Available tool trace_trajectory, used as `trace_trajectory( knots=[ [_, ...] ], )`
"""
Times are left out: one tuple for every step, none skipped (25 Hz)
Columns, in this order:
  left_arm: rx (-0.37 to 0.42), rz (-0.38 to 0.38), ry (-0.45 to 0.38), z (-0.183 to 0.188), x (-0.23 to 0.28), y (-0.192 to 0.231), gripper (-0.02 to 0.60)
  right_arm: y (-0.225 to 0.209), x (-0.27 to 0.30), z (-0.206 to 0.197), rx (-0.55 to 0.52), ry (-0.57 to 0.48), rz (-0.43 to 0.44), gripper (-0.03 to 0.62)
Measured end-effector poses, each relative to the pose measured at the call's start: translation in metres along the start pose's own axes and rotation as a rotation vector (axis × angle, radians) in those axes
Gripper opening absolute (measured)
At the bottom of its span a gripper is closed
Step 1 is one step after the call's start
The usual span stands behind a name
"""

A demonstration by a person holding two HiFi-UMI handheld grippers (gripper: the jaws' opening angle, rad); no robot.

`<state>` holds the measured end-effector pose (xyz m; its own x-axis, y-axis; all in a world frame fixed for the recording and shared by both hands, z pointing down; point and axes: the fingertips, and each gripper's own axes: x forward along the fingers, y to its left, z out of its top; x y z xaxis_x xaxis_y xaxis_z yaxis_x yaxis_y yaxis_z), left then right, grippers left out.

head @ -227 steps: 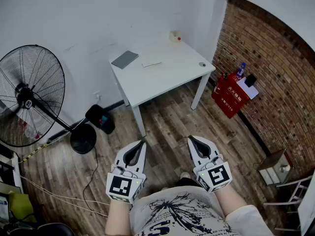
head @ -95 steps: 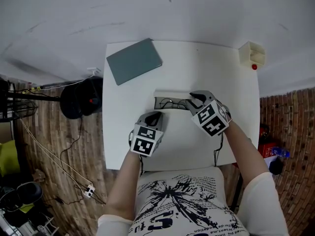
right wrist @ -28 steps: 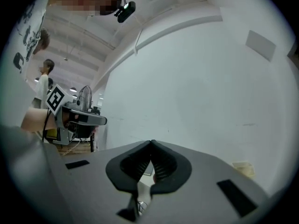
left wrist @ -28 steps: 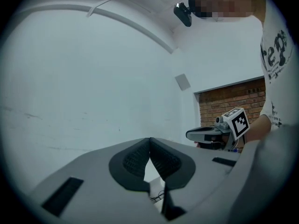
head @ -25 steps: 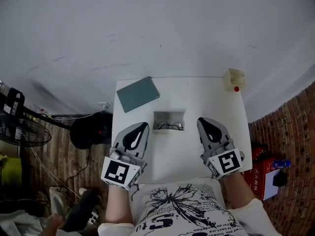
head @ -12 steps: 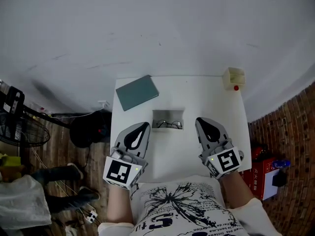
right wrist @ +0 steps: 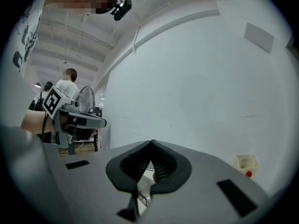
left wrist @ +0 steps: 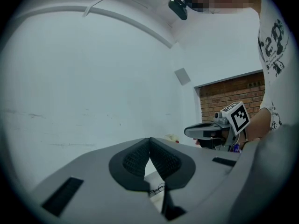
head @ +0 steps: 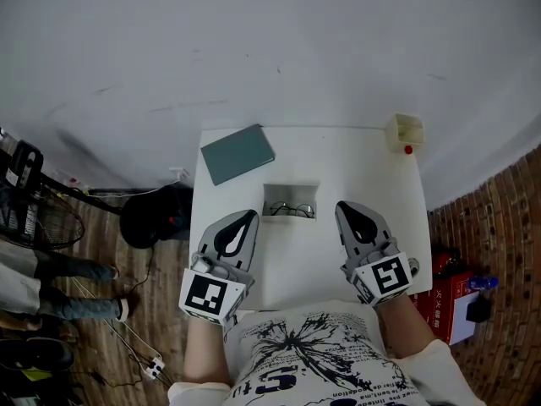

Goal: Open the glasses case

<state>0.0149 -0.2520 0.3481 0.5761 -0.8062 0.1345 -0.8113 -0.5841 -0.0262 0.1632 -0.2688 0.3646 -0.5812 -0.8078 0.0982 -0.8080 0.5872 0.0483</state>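
The glasses case [head: 290, 202] lies open in the middle of the white table [head: 380, 184], with a pair of thin-framed glasses [head: 292, 211] inside it. My left gripper [head: 246, 216] hovers just left of the case and nearer to me, shut and empty. My right gripper [head: 344, 207] hovers to the case's right, also shut with nothing held. In the left gripper view the pads [left wrist: 140, 157] meet at the tip, and the glasses [left wrist: 159, 188] show below them. The right gripper view shows its pads [right wrist: 161, 162] pressed together as well.
A grey-green notebook [head: 238, 153] lies at the table's back left. A small cream box with a red button [head: 404, 132] stands at the back right. Left of the table are a fan [head: 30, 201], a black object on the floor [head: 156, 214] and a bystander's legs [head: 59, 282].
Both grippers have stayed where they were, shut. The bystander at the left has walked further up along the floor. The case is open as before.
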Motion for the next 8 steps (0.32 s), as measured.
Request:
trace_trajectory(
  knots=[
    [0.001, 0.002, 0.002, -0.001, 0.0, 0.0, 0.014, 0.0, 0.0, -0.001, -0.003, 0.002, 0.001, 0.009],
    [0.001, 0.004, 0.004, -0.001, -0.001, 0.0, 0.014, 0.001, 0.0, -0.002, -0.003, 0.004, -0.001, 0.009],
    [0.002, 0.007, 0.008, -0.003, -0.001, 0.0, 0.014, 0.0, -0.001, -0.003, 0.001, 0.007, -0.005, 0.009],
    [0.003, 0.009, 0.013, -0.004, -0.001, 0.0, 0.014, 0.0, -0.001, -0.004, 0.007, 0.009, -0.011, 0.009],
    [0.003, 0.01, 0.018, -0.006, -0.002, 0.0, 0.014, 0.001, -0.002, -0.005, 0.01, 0.011, -0.015, 0.009],
    [0.002, 0.01, 0.022, -0.009, -0.002, 0.0, 0.014, 0.001, -0.002, -0.006, 0.011, 0.012, -0.017, 0.009],
    [0.002, 0.01, 0.025, -0.011, -0.002, -0.001, 0.014, 0.002, -0.003, -0.007, 0.011, 0.013, -0.018, 0.009],
    [0.002, 0.01, 0.027, -0.013, -0.002, -0.001, 0.014, 0.002, -0.003, -0.008, 0.01, 0.013, -0.019, 0.009]
  ],
)
